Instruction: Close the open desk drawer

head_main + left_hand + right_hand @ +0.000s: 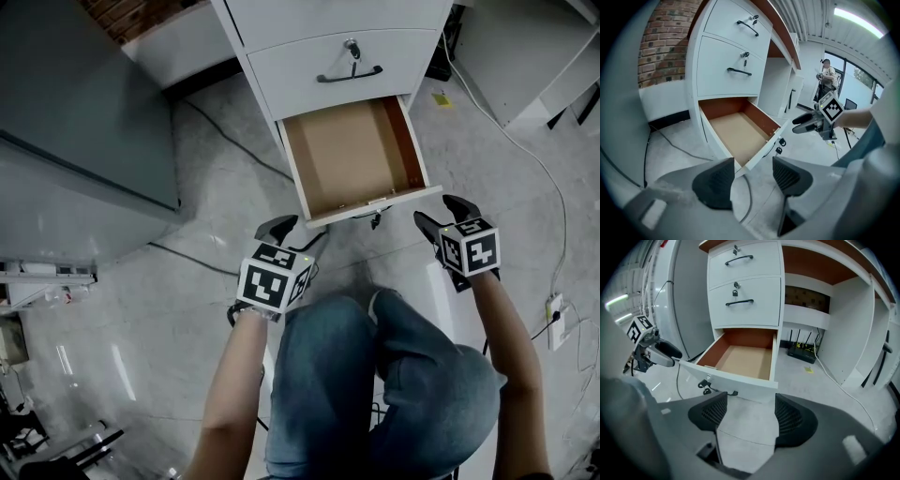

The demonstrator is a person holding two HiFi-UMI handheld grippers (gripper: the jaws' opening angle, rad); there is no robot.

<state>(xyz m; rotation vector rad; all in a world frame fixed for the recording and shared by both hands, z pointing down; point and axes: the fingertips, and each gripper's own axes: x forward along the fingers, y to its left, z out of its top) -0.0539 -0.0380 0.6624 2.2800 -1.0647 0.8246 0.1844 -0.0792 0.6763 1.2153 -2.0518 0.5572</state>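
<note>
The bottom desk drawer (349, 155) stands pulled out, empty, with a brown inside and a white front panel (377, 201). A small bunch of keys (375, 221) hangs from that panel. My left gripper (281, 228) is open just short of the panel's left corner, apart from it. My right gripper (445, 214) is open beside the panel's right corner. In the left gripper view the open gripper (752, 176) points at the drawer (740, 133) corner. In the right gripper view the open gripper (750, 411) faces the front panel (736, 380). Nothing is between either pair of pads.
Two closed drawers with dark handles (349, 73) sit above the open one. A grey cabinet (75, 112) stands at the left, with cables (234, 141) on the floor. My knees in jeans (375, 375) are below. A person (827, 77) stands far off.
</note>
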